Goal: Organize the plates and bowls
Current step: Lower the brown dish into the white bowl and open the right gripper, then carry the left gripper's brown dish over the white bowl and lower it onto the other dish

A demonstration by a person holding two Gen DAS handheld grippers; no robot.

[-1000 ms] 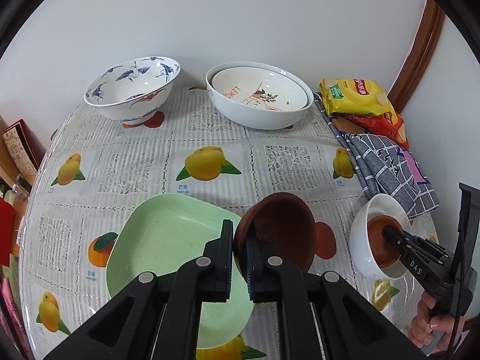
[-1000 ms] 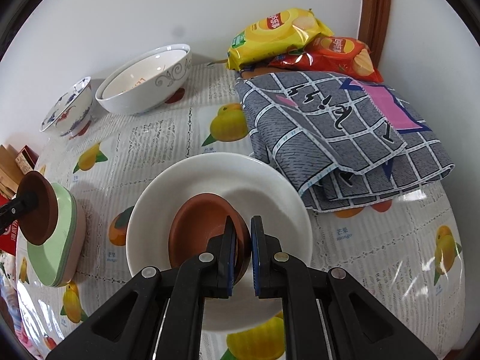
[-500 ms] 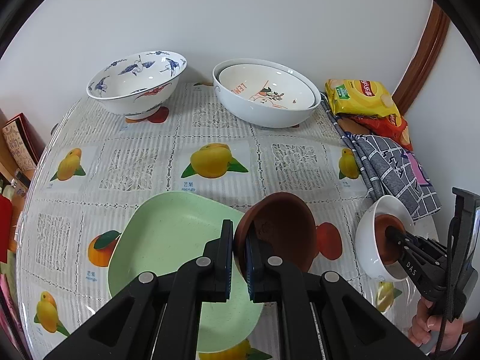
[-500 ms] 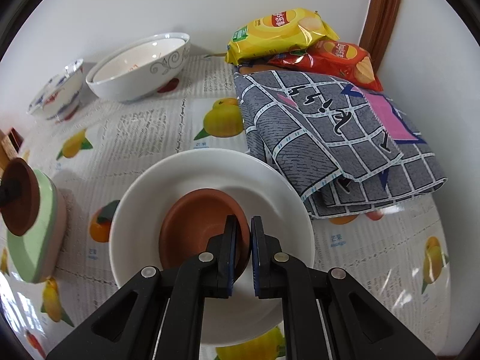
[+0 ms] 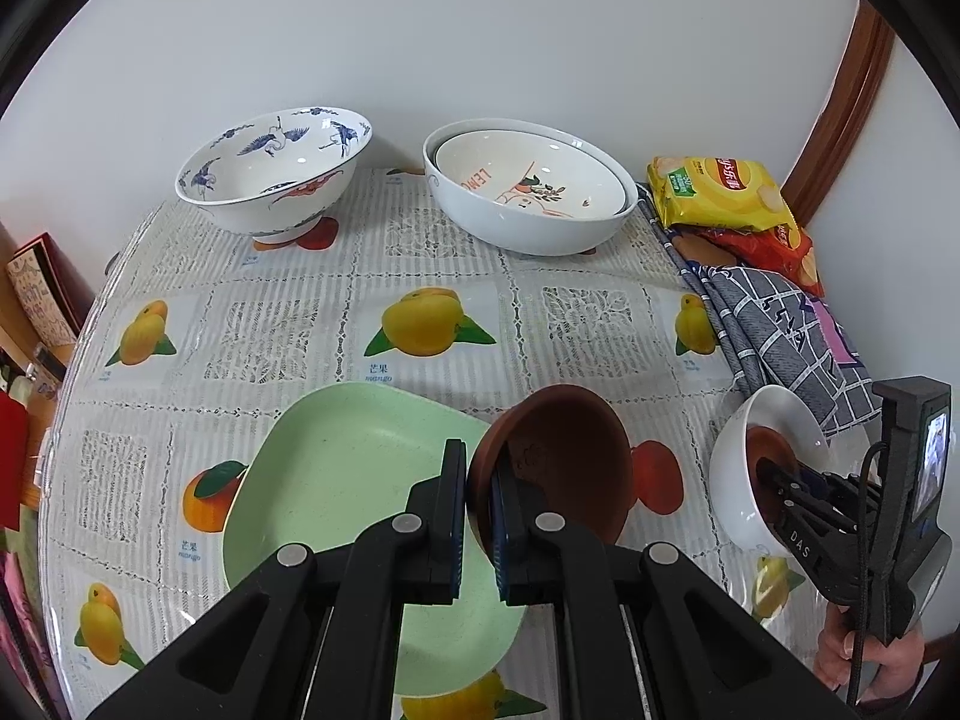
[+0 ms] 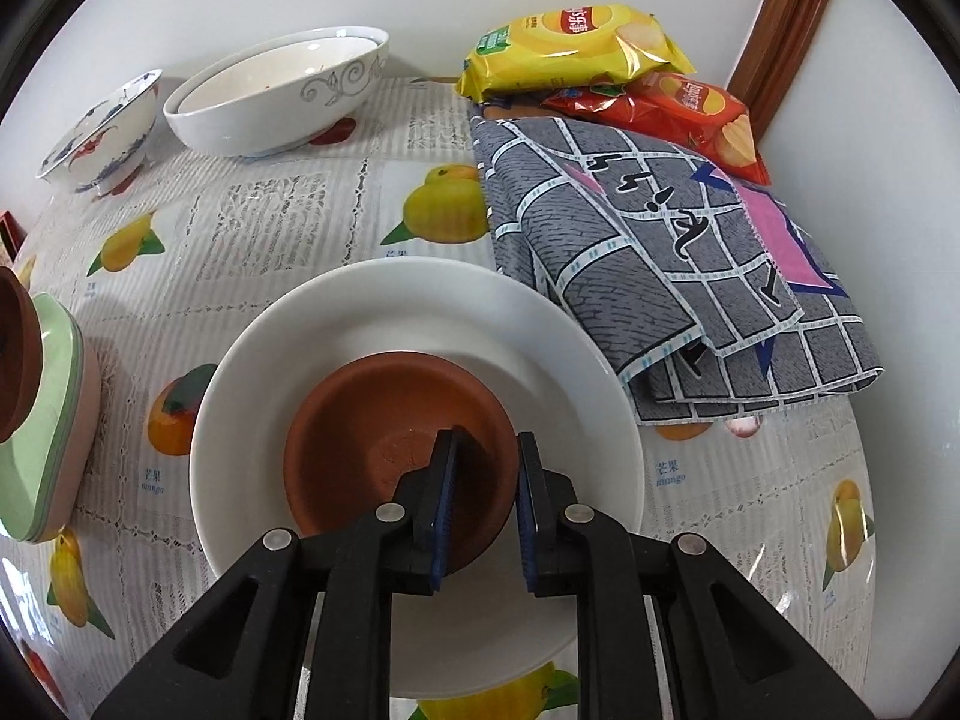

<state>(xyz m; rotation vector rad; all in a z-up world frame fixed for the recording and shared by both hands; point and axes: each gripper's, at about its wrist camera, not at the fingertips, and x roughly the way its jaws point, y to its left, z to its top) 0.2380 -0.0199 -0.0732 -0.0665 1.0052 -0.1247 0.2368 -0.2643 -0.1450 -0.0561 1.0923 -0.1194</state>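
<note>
Left gripper: jaws nearly together, pinching the rim of a brown clay saucer, which is held tilted above the right edge of the green square plate. The green plate sits on the fruit-print tablecloth at the near side of the table; seen from the right wrist it tops a short stack with a pink piece beneath. Right gripper: jaws parted, straddling the near rim of a second brown saucer; whether the pads touch the rim cannot be told. That saucer lies in a white plate at the near right of the table. Just beyond the white plate, touching its far right edge, lies a folded grey checked cloth. Beyond the cloth, against the wall, a yellow chip bag rests on a red chip bag. Far side, centre: a large white bowl with a smaller lemon-print bowl nested inside. To its left, apart, stands a blue-and-white crane bowl.
</note>
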